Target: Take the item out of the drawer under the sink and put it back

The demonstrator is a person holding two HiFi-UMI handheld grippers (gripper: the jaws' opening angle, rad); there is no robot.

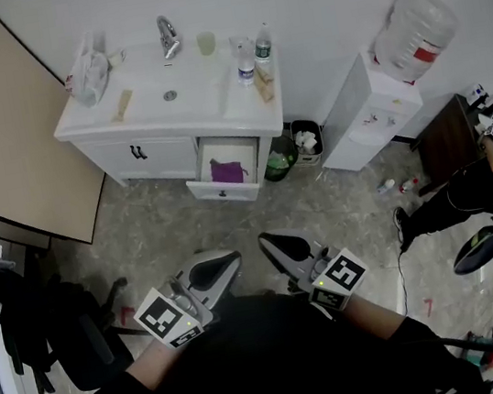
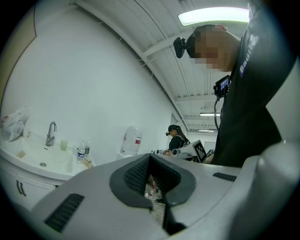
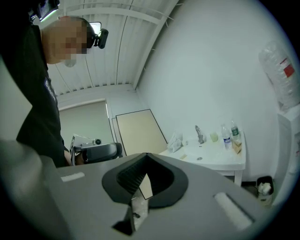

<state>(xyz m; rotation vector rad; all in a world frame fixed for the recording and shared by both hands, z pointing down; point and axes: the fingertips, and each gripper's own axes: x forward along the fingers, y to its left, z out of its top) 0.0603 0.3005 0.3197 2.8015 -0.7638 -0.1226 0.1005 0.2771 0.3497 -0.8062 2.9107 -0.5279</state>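
While the left gripper [image 1: 220,265] and the right gripper [image 1: 277,244] are held side by side close to the person's body at 6 o'clock in the head view, the open drawer [image 1: 224,188] lies well apart from them toward 12 o'clock. Each gripper view shows its jaws closed together with nothing between them. The drawer projects from the right half of the white vanity, under the counter [image 1: 240,100]. The purple item [image 1: 226,171] rests inside the drawer against its back wall. A closed cabinet door [image 1: 138,153] with dark handles sits at 9 o'clock of the drawer.

On the counter, the faucet [image 1: 167,35] stands at 12 o'clock of the basin [image 1: 165,93], a pale cup [image 1: 206,43] and two water bottles [image 1: 246,63] at 2 o'clock, and a plastic bag [image 1: 89,68] at 10 o'clock. A green bottle [image 1: 279,158] and a small bin [image 1: 305,140] stand on the floor at 3 o'clock of the drawer, beside a water dispenser [image 1: 368,112].
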